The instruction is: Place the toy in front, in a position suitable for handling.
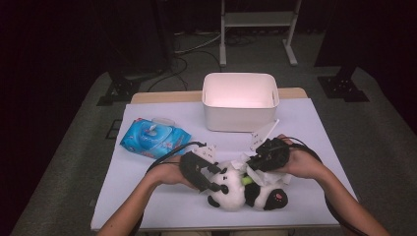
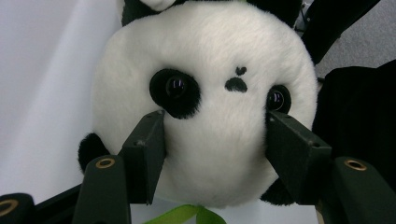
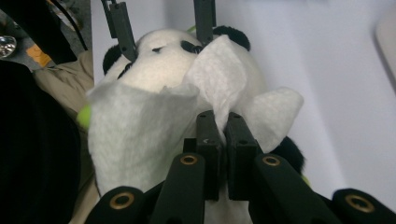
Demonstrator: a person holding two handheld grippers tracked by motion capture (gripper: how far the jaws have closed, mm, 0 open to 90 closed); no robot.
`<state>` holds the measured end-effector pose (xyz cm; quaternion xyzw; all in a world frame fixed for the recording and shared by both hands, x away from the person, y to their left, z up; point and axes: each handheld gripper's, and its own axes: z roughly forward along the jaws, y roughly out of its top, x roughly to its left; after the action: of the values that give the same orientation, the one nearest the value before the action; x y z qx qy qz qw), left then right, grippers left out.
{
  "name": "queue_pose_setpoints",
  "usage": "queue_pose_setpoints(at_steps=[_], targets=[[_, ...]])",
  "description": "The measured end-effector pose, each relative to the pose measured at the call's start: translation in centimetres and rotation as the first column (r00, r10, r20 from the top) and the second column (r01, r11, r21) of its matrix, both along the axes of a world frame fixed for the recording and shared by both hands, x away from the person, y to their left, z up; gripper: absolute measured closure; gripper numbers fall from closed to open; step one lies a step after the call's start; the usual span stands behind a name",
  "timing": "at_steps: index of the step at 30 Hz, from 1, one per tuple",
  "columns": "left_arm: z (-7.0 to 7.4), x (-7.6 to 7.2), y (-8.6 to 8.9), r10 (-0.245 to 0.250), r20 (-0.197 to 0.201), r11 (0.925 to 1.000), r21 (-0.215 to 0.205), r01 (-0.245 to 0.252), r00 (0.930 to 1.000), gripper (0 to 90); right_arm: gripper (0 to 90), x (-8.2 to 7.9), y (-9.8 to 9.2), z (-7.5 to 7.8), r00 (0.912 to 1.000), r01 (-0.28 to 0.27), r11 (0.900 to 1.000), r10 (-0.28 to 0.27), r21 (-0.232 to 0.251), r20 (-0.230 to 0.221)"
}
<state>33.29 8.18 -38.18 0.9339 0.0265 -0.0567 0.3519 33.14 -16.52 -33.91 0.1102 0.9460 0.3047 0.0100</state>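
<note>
Left gripper (image 1: 215, 178) part-open; right gripper (image 1: 250, 164) clamped

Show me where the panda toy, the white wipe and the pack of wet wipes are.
panda toy (image 2: 210, 116), left gripper view, on its white face below the nose.
white wipe (image 3: 135, 135), right gripper view, on the broad left fold.
pack of wet wipes (image 1: 152, 137), high view, on its blue top.

Dim room with light falling from above onto the white worktop (image 1: 319, 128); surroundings beyond it are dark, and both gripper views are slightly soft.
</note>
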Motion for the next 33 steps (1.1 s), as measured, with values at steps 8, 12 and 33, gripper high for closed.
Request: queue_pose_setpoints(at_steps=[8, 12, 33], targets=[[0.0, 0.0, -0.1, 0.001, -0.003, 1.0, 0.005, -0.001, 1.0, 39.3, 85.7, -0.3, -3.2, 1.4, 0.9969, 0.068, 0.998, -0.069, 0.013, 0.039], [0.0, 0.1, -0.1, 0.004, -0.006, 1.0, 0.004, -0.004, 1.0, 39.3, 85.7, -0.2, -5.1, 1.8, 0.9914, 0.122, 0.992, -0.122, 0.021, 0.046], [0.1, 0.1, -0.2, 0.017, -0.007, 0.9998, 0.008, -0.017, 0.9998, 39.4, 85.5, -1.6, -9.4, 0.1, 0.9816, 0.191, 0.981, -0.191, 0.042, 0.0]])
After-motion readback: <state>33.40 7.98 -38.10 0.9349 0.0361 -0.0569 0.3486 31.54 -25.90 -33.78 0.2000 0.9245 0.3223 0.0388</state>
